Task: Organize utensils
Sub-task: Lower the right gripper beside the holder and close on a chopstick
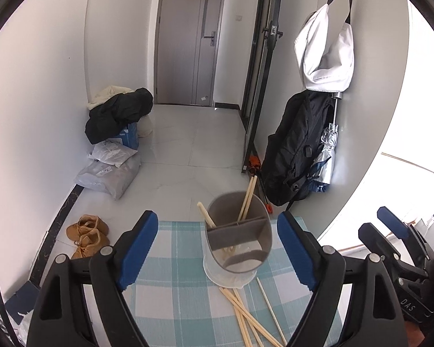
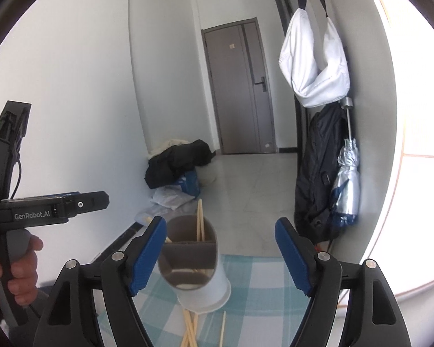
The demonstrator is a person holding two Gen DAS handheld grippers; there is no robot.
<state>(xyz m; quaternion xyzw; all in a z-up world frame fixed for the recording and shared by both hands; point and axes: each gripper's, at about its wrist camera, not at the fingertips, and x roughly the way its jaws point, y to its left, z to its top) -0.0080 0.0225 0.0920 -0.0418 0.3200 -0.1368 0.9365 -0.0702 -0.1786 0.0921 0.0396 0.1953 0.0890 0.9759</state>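
Observation:
A grey divided utensil holder (image 1: 240,240) on a white base stands on the teal checked cloth (image 1: 170,260) near its far edge. A pair of wooden chopsticks (image 1: 248,199) leans in its back compartment, and another (image 1: 206,215) juts out to the left. Several loose chopsticks (image 1: 246,315) lie on the cloth in front of the holder. My left gripper (image 1: 217,216) is open, with the holder ahead between its fingers and untouched. My right gripper (image 2: 220,223) is open too, with the holder (image 2: 188,260) ahead to the left and loose chopsticks (image 2: 190,329) below. It also shows at the right edge of the left wrist view (image 1: 382,225).
A hand (image 2: 23,269) grips the left device's handle. A black backpack (image 1: 295,150), a silver umbrella (image 1: 327,156) and a white bag (image 1: 324,55) hang on the right wall. Clothes and parcels (image 1: 112,138) and brown shoes (image 1: 86,234) lie on the floor to the left.

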